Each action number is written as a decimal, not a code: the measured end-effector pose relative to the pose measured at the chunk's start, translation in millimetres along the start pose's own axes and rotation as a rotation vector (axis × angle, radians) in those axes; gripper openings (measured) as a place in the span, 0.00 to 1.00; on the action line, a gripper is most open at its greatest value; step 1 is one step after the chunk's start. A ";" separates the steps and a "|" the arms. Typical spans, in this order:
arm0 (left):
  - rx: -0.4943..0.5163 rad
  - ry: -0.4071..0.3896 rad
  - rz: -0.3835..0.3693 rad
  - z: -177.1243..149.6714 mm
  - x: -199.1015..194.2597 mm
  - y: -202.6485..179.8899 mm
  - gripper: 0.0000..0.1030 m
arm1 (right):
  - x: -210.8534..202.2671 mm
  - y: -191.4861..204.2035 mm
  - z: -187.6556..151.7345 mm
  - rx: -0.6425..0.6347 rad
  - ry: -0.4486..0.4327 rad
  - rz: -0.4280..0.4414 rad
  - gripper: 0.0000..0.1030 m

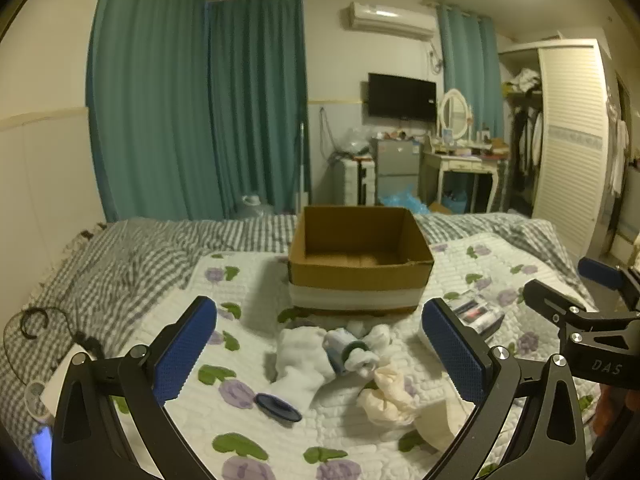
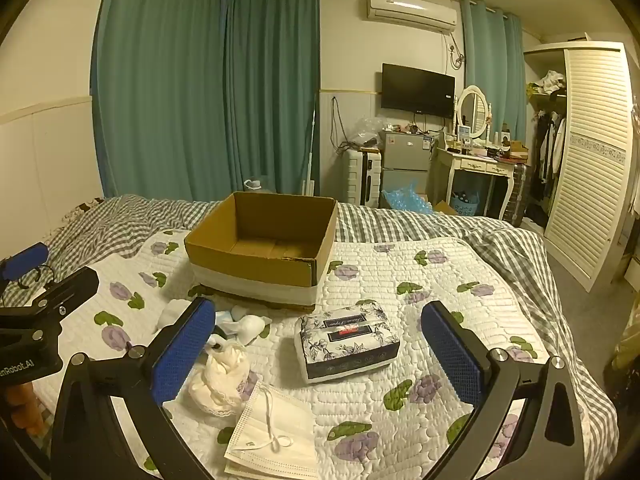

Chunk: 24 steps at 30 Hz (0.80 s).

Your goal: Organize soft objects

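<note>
Soft objects heaped on white quilted bedspread with purple flowers: white rolled socks, cream lace-edged cloth bundle, white pleated face masks, floral-wrapped soft tissue pack. Left gripper spread wide, holding nothing, poised over socks and cream bundle. Right gripper likewise wide, empty, tissue pack lying between its blue pads. Dark blue round lid flat beside socks. Beyond the heap, open brown cardboard box with white band, upright on bedspread. Grey checked sheet around the edges.
</note>
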<state>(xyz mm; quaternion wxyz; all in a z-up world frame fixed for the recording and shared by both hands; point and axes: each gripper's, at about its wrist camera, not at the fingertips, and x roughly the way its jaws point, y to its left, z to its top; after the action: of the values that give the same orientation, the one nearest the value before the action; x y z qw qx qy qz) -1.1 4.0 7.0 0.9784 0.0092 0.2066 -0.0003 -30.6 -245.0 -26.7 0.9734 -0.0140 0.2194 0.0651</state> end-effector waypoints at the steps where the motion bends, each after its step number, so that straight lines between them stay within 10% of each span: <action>1: -0.001 0.001 0.000 0.4 0.2 0.7 1.00 | 0.2 0.2 0.0 0.000 0.001 0.000 1.00; 24: 0.003 0.000 0.009 -0.7 0.0 1.1 1.00 | -0.1 2.3 -0.3 -0.002 0.001 0.002 1.00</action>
<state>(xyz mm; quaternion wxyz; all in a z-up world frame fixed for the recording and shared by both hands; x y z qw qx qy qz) -1.4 5.1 6.3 0.9783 0.0115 0.2068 0.0040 -31.1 -242.8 -26.9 0.9731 -0.0146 0.2201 0.0663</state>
